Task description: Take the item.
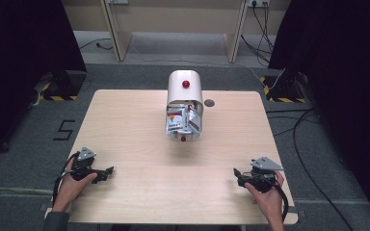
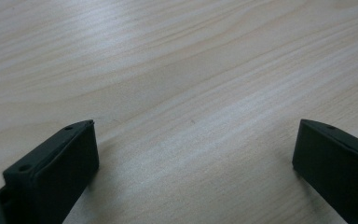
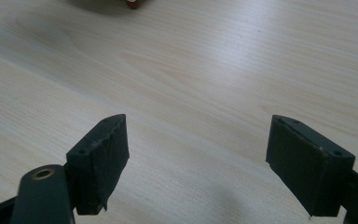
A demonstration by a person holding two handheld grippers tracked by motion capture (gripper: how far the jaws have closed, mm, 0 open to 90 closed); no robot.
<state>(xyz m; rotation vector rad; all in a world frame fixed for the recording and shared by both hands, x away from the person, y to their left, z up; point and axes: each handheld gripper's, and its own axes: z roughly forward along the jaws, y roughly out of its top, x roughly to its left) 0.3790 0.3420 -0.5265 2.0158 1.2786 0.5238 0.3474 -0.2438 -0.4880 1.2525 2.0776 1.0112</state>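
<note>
While resting low on the table (image 1: 135, 144), left gripper (image 1: 110, 169) at the near left corner and right gripper (image 1: 235, 172) at the near right, both with jaws spread wide on nothing but bare wood. Well apart from both, at the table's far middle: white box (image 1: 185, 86) with rounded top and red knob (image 1: 186, 84), open toward the near side, packed with small cartons (image 1: 179, 120); print on these too small to read. On the floor at left, taped "5" (image 1: 65, 130).

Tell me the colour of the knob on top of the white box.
Red. The round knob sits on the white box's curved top, clearest in the high view.
</note>
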